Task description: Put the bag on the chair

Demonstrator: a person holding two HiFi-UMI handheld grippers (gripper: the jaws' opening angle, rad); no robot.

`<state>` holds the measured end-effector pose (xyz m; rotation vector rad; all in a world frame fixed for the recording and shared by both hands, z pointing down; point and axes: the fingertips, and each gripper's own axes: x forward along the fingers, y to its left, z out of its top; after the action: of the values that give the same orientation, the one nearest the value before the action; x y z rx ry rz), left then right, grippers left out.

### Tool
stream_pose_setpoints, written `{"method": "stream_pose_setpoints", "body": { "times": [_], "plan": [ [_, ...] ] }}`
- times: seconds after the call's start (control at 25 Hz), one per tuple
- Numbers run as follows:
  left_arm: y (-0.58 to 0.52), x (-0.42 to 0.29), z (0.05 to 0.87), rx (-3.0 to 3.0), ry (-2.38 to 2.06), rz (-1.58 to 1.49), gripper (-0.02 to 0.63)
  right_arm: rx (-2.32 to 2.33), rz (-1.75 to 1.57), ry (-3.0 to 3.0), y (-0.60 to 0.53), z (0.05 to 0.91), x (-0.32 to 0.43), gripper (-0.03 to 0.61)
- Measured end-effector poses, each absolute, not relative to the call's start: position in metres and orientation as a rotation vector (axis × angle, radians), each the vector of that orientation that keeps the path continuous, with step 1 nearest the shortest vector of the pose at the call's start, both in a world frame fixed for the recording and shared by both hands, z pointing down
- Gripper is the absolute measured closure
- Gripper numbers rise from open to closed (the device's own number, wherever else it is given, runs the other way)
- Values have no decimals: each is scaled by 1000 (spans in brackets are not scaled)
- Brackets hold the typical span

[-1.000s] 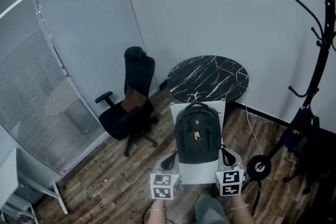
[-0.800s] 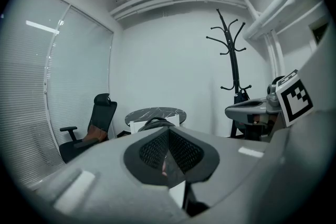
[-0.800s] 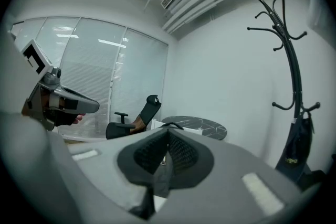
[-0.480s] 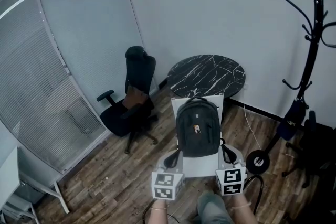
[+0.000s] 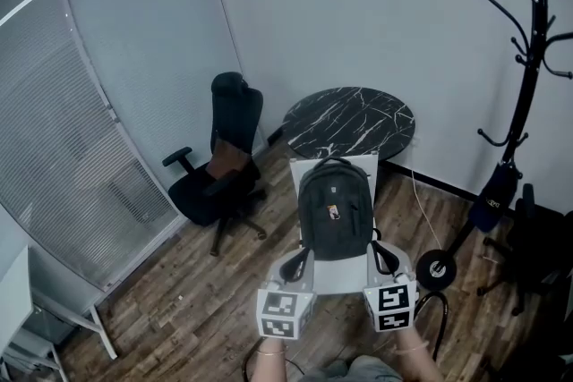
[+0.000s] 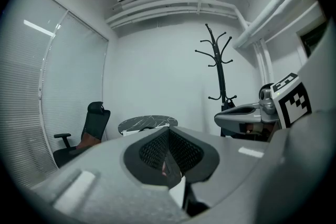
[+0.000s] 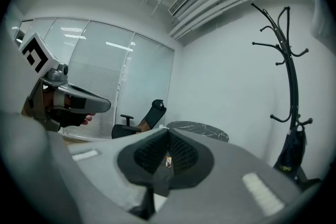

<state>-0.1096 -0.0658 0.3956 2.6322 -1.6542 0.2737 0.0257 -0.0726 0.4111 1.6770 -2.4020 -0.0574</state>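
Observation:
A dark grey backpack (image 5: 335, 208) stands upright on a white chair (image 5: 340, 280) and leans against the chair's back (image 5: 307, 167). Its two shoulder straps loop down toward me. My left gripper (image 5: 299, 278) is shut on the left strap (image 5: 294, 265). My right gripper (image 5: 380, 271) is shut on the right strap (image 5: 384, 258). In the left gripper view the left gripper (image 6: 168, 159) has its mesh pads pressed together on a dark strip of strap. The right gripper view shows the right gripper (image 7: 167, 159) the same way.
A round black marble table (image 5: 349, 122) stands just behind the white chair. A black office chair (image 5: 219, 174) is to the left by the blinds. At the right are a black coat rack (image 5: 526, 76) with a dark bag (image 5: 491, 202), its round base (image 5: 437, 267) and a floor cable (image 5: 421, 212).
The bag and chair sit slightly higher and farther in the view than before, mostly because the head camera has moved. Both grippers stay shut on the straps, almost where they were.

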Motion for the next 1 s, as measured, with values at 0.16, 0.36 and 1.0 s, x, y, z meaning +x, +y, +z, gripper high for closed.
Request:
{"method": "stream_pose_setpoints", "body": {
  "times": [0.16, 0.36, 1.0],
  "plan": [
    [-63, -102, 392, 2634, -1664, 274, 604, 1653, -66, -2426, -69, 406, 26, 575],
    [-55, -86, 381, 2628, -1686, 261, 604, 1632, -63, -2441, -60, 397, 40, 575],
    [-7, -34, 382, 2548, -1765, 246, 604, 1562, -36, -2477, -17, 402, 97, 575]
  ]
}}
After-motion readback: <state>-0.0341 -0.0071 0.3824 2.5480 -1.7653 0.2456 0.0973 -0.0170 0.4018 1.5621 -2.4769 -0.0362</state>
